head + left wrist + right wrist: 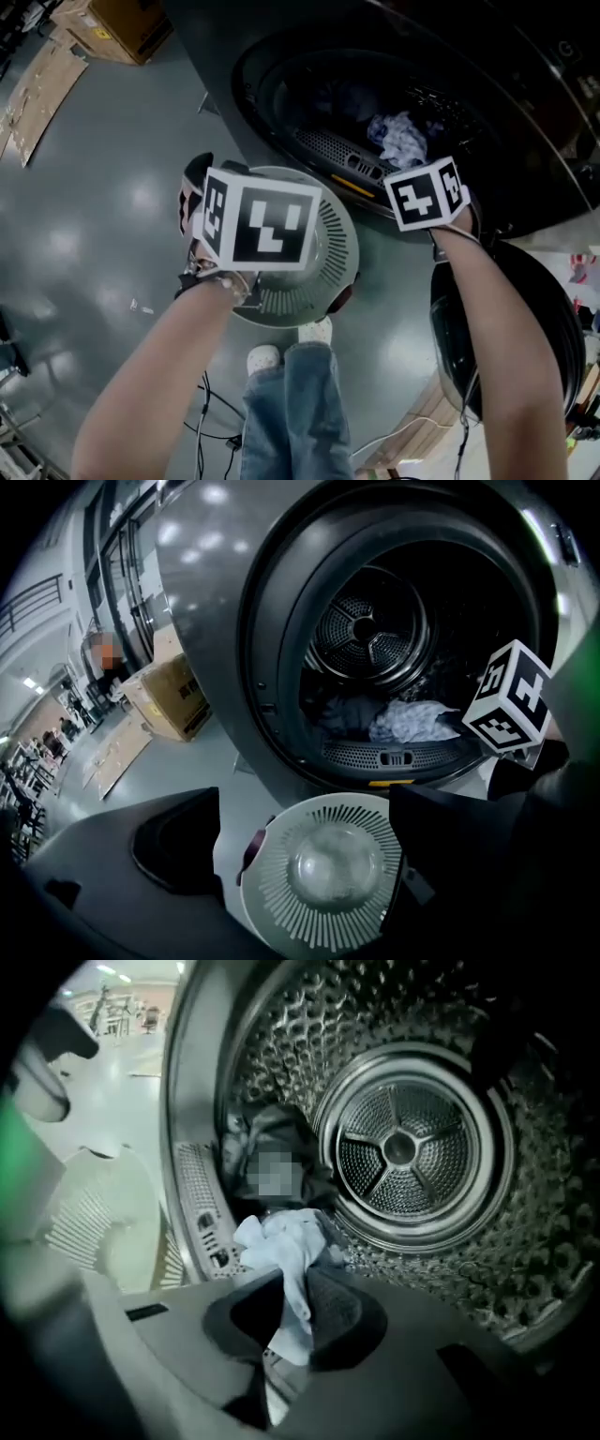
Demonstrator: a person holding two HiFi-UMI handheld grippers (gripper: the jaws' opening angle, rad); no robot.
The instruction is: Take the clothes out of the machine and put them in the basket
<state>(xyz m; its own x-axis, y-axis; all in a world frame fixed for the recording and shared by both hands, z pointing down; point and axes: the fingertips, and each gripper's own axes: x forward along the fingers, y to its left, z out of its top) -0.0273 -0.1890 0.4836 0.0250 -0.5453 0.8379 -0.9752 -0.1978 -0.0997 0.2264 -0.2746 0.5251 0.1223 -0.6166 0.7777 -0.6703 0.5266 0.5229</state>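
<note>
Broadly, a glossy grey floor (94,216) carries the dark machine (216,621), with the white slatted basket (281,892) just beside its open mouth. At the drum's lip a pale garment (281,1241) lies against darker clothes (281,1129). It looks soft, light and limp, so any bunched fold should serve. The right gripper (291,1326) has its fingers pinching such a fold. The left gripper (309,836) hangs above the basket, fingers spread and empty.

Glossy grey floor (84,244), light spots glaring off it — cardboard box (112,28) at far left, flattened cardboard (37,98) beside it, black cables (208,405) trailing nearer.
</note>
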